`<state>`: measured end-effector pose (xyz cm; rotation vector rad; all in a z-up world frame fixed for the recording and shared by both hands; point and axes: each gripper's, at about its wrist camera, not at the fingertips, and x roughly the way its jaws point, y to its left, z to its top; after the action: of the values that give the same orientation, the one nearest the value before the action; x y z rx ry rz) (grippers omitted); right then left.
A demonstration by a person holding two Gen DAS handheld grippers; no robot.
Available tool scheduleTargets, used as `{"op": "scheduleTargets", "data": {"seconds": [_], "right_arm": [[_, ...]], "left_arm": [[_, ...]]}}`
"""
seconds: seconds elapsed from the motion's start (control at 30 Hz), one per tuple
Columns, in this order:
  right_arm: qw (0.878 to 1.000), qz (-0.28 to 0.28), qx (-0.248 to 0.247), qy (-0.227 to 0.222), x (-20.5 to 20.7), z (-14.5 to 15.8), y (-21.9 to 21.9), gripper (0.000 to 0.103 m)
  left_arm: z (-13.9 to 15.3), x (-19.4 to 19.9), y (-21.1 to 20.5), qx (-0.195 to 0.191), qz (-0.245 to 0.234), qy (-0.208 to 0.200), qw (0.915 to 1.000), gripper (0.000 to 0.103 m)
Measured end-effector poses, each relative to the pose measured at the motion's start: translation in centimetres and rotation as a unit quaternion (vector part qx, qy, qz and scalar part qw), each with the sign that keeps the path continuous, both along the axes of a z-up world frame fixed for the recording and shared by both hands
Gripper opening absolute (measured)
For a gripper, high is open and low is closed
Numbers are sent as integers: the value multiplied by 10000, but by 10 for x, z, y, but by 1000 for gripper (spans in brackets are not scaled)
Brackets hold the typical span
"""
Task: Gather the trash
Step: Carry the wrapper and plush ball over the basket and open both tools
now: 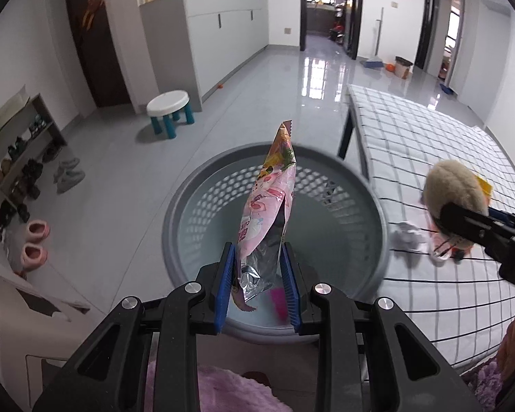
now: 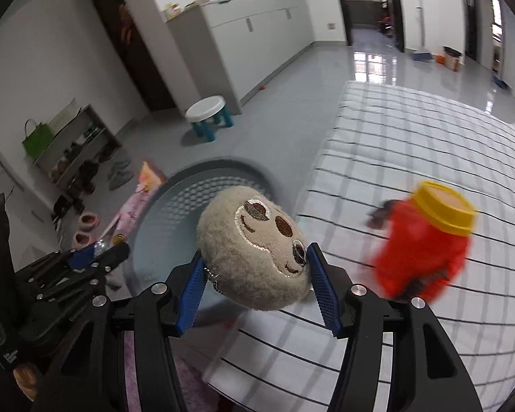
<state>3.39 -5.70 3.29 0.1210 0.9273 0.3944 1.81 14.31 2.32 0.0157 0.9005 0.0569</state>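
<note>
My left gripper holds a pink snack wrapper upright between its blue pads, over the open grey perforated basket; the pads stand slightly apart from the foil. My right gripper is shut on a round beige plush toy with a stitched face, held above the table edge beside the basket. The plush and right gripper also show at the right of the left wrist view. A crumpled white paper and a printed wrapper lie on the checked tablecloth.
A red jar with a yellow lid stands blurred on the checked table. A white stool with teal legs stands on the floor. A shoe rack and pink slippers are at the left. A pink item lies inside the basket.
</note>
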Motion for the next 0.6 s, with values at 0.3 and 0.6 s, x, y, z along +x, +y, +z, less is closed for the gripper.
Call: {"op": "scheduleTargets", "data": {"seconds": [0.3,0.6], "right_arm": [[9991,347,-106,219,26,-21,44,55],[9979,449,-291,354,44,-37,62,55]], "left_arm": [[-11,18,25,-79,151,95,9998,27],[-25,29,36,-207,258,270,9991,27]]}}
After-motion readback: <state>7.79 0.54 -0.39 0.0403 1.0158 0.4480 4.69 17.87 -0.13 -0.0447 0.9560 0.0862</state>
